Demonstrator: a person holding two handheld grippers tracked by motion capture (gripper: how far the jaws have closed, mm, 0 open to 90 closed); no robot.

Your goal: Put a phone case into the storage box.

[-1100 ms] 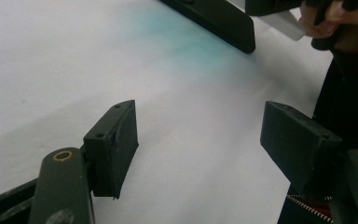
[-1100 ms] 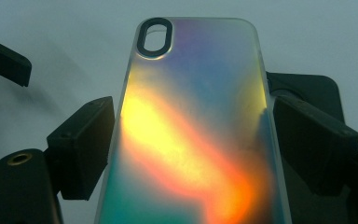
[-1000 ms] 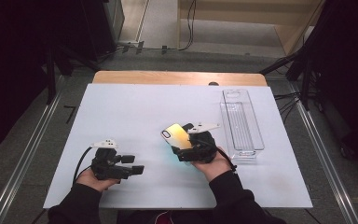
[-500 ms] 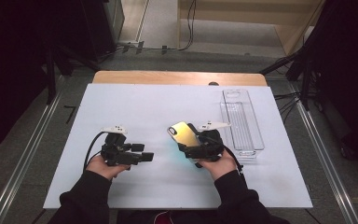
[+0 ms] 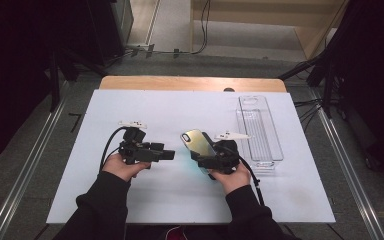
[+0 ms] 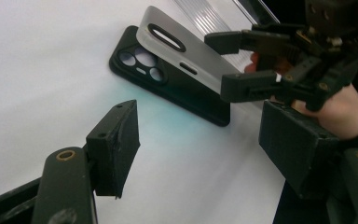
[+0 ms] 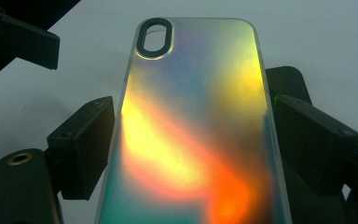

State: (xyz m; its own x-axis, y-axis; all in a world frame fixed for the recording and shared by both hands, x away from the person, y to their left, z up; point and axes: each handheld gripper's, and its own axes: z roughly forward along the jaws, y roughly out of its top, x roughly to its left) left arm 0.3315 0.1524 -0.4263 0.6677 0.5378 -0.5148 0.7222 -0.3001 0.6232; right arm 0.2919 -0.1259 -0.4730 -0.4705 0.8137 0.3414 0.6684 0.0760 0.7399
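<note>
The left gripper [image 5: 169, 154] hangs with fingers [image 6: 116, 147] released, nothing between them. Just beyond them the right gripper [image 5: 203, 159] has its fingers [image 7: 81, 144] clamped on the iridescent translucent phone case [image 5: 198, 143], tilted above the white surface [image 5: 180, 195].

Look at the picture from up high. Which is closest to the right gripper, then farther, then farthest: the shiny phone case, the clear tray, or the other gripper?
1. Shiny phone case: held in the right gripper, sticking out up-left.
2. Clear tray: just right of it, toward the table's far side.
3. Left gripper: off to the left across bare white table.
</note>
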